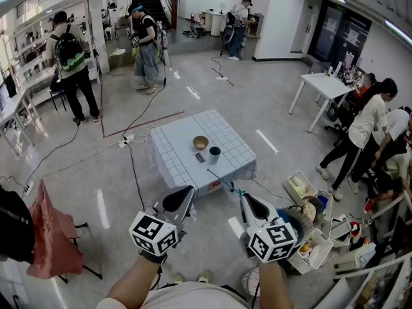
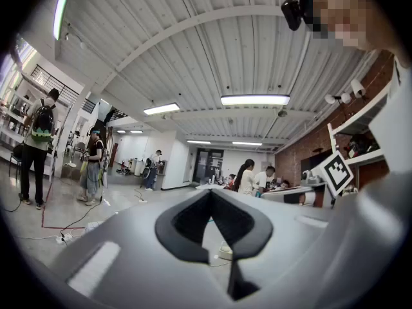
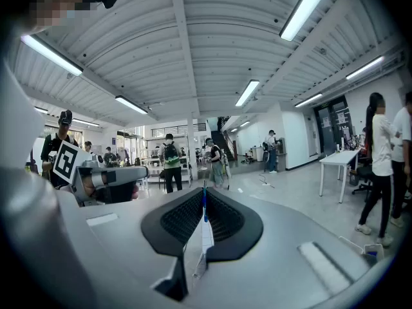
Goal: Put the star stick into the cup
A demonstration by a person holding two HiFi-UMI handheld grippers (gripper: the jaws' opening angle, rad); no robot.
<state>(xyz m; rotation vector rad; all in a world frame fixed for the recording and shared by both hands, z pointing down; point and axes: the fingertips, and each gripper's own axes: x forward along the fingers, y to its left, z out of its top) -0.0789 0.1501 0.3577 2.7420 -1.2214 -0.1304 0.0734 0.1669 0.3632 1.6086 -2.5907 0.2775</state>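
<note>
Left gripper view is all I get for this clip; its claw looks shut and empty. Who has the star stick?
Observer: The right claw is shut on the thin blue star stick.
Operator: Is it at the cup yet?
Observer: No. The dark round cup stands on the white grid-cloth table, well ahead of that claw.
Operator: Anything else on the table?
Observer: A tan round bowl sits close beside the cup.
</note>
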